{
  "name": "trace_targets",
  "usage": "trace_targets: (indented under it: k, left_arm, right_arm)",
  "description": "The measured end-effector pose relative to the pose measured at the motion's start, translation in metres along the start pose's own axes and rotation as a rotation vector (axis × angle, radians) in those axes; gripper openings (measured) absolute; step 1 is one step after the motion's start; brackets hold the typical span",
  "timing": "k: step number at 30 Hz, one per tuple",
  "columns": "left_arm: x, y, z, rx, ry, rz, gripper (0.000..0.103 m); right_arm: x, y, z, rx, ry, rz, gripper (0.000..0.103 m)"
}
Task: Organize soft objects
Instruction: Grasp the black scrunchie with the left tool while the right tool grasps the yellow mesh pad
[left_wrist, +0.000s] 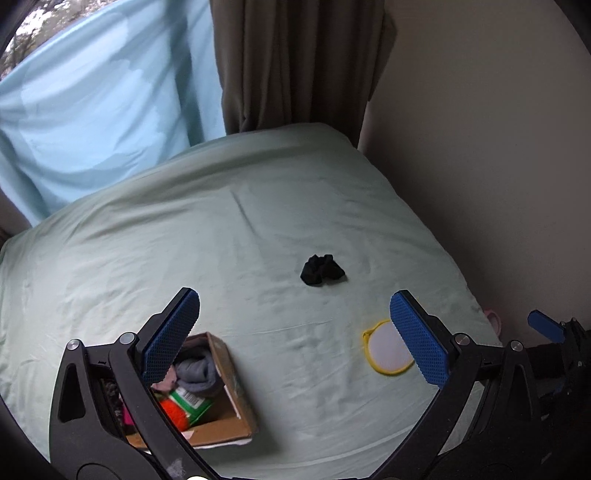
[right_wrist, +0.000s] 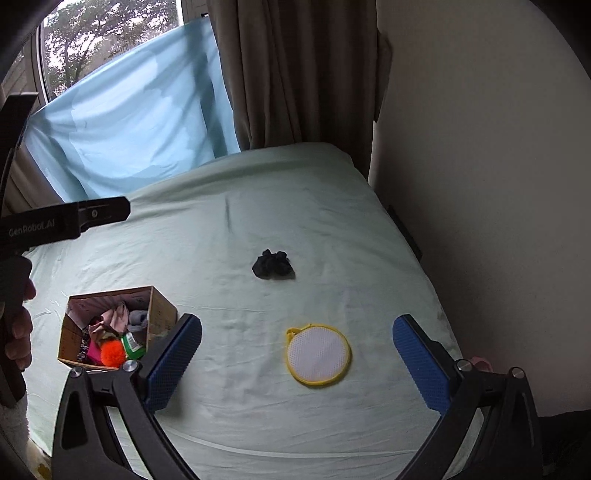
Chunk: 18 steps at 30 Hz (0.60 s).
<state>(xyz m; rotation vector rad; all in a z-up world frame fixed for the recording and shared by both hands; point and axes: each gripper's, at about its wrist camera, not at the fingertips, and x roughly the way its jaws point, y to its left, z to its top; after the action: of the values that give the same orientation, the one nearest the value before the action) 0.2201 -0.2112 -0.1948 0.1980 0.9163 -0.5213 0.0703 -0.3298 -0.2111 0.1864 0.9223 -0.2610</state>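
Both claws spread wide, gripping nothing: left claw (left_wrist: 295, 332), right claw (right_wrist: 297, 354). Black sock (right_wrist: 273, 265) at twelve o'clock on the bed (right_wrist: 332, 221); yellow-rimmed pad (right_wrist: 318, 354) between the right fingers; cardboard box (right_wrist: 162, 314) at nine.

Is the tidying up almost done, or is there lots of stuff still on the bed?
Nearly. The box already holds several soft things, like a grey sock and an orange pompom. Both grippers, left and right, are open and hold nothing. Two things are left out on the bed: the black sock and the round yellow pad.
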Motion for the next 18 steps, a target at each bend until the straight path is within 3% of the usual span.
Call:
trace_targets:
  k: [8, 18]
  left_arm:
    - [0.132, -0.023, 0.025, 0.047, 0.135, -0.014, 0.102]
    - [0.273, -0.040, 0.002, 0.183, 0.286, -0.018, 0.091]
  right_arm:
    - [0.100, -0.027, -0.013, 0.048, 0.122, 0.006, 0.103]
    - [0.194, -0.044, -0.048, 0.127, 0.238, 0.006, 0.103]
